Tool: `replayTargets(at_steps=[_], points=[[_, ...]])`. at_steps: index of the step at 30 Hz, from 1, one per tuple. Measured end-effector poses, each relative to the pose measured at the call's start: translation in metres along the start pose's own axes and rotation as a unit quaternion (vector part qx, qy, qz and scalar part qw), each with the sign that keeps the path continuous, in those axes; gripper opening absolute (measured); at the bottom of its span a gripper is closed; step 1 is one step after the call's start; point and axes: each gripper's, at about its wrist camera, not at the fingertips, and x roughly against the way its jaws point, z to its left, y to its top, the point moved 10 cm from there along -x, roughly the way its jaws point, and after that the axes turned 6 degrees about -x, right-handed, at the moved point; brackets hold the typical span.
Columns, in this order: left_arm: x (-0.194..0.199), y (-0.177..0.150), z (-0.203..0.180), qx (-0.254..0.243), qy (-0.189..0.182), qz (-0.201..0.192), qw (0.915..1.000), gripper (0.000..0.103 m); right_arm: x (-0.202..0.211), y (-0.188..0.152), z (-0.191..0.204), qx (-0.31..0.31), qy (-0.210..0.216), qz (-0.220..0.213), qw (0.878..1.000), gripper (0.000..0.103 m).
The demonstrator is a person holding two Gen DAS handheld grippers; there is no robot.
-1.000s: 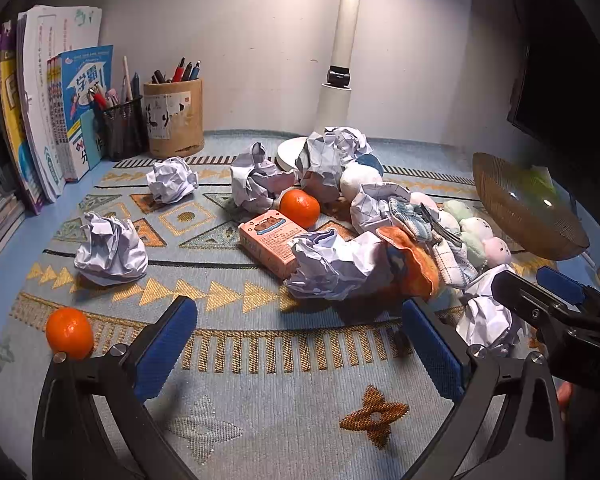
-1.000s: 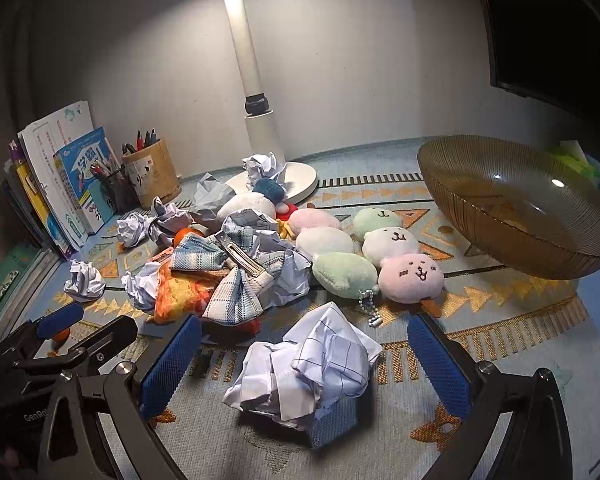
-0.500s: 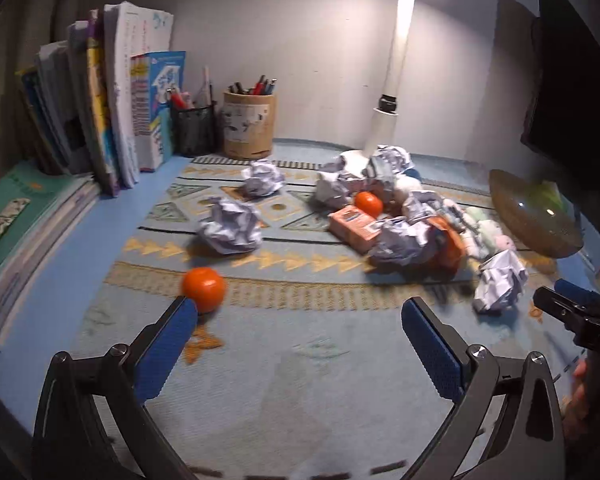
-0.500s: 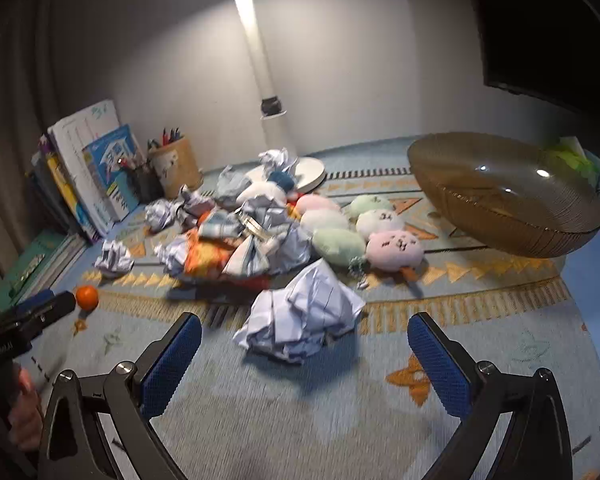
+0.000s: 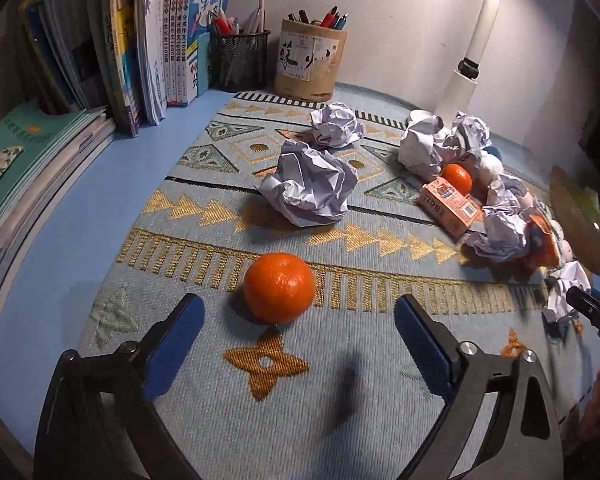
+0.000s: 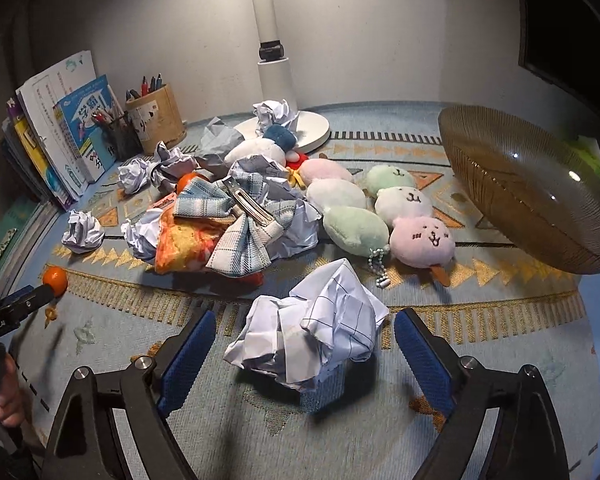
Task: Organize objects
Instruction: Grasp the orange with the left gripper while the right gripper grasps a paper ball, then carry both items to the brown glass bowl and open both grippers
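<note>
Item: tangerine (image 5: pixel 279 287), just ahead of our left gripper (image 5: pixel 299 316), slightly toward its left pad; jaws just narrowing, nothing gripped. Item: crumpled paper (image 6: pixel 308 328), between our right gripper (image 6: pixel 300 334) pads, untouched; jaws likewise narrowing.

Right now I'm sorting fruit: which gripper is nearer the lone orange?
Left. The left gripper frames the orange, untouched; the right gripper straddles a paper ball further away.

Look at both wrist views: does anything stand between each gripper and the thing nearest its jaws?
Nothing visible does. The left gripper has only bare mat before the orange. The right gripper has the paper ball right between its blue pads, not pressed. Both jaws have just been closing.
</note>
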Motion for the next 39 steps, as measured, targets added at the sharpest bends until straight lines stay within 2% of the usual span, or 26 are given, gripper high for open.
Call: replayTargets(at_steps=[2, 4, 5, 6, 7, 11, 18, 24, 28, 33, 36, 39], points=[[-0.006, 0.003, 0.002, 0.013, -0.003, 0.001, 0.9999, 0.076, -0.007, -0.002, -0.003, -0.012, 0.019, 0.009, 1.000, 0.086], [-0.012, 0.001, -0.002, 0.012, -0.010, 0.010, 0.9998, 0.060, -0.010, -0.005, -0.003, -0.025, 0.043, 0.014, 0.999, 0.081], [-0.013, 0.000, -0.004, 0.005, -0.002, 0.011, 0.9999, 0.045, -0.011, -0.006, -0.004, -0.024, 0.041, 0.012, 0.999, 0.074], [-0.013, 0.000, -0.005, -0.003, 0.007, 0.009, 0.9999, 0.035, -0.010, -0.006, -0.003, -0.019, 0.043, 0.010, 0.999, 0.066], [-0.011, 0.000, -0.008, -0.007, 0.008, 0.008, 0.9999, 0.033, -0.007, -0.006, 0.001, -0.015, 0.055, 0.008, 0.998, 0.061], [0.007, 0.000, -0.031, -0.013, -0.032, -0.013, 0.9993, 0.033, 0.009, -0.008, 0.006, 0.001, 0.052, -0.005, 0.999, 0.041], [0.036, -0.001, -0.119, -0.068, -0.120, -0.040, 0.9896, 0.033, 0.038, -0.018, -0.005, -0.004, 0.080, -0.005, 0.997, 0.041], [0.035, -0.028, -0.198, -0.133, -0.178, -0.022, 0.9748, 0.033, 0.057, -0.037, -0.024, 0.002, 0.095, -0.014, 0.995, 0.041], [0.041, -0.039, -0.234, -0.163, -0.198, -0.013, 0.9665, 0.033, 0.074, -0.044, -0.034, 0.016, 0.095, -0.028, 0.995, 0.041], [0.068, -0.014, -0.284, -0.202, -0.222, -0.035, 0.9534, 0.033, 0.120, -0.009, -0.065, 0.008, 0.065, -0.092, 0.994, 0.041], [0.083, 0.014, -0.326, -0.225, -0.243, -0.057, 0.9419, 0.033, 0.145, 0.027, -0.096, -0.006, 0.018, -0.133, 0.991, 0.041], [0.085, 0.038, -0.372, -0.248, -0.252, -0.073, 0.9326, 0.033, 0.155, 0.061, -0.138, -0.048, -0.026, -0.153, 0.987, 0.041]])
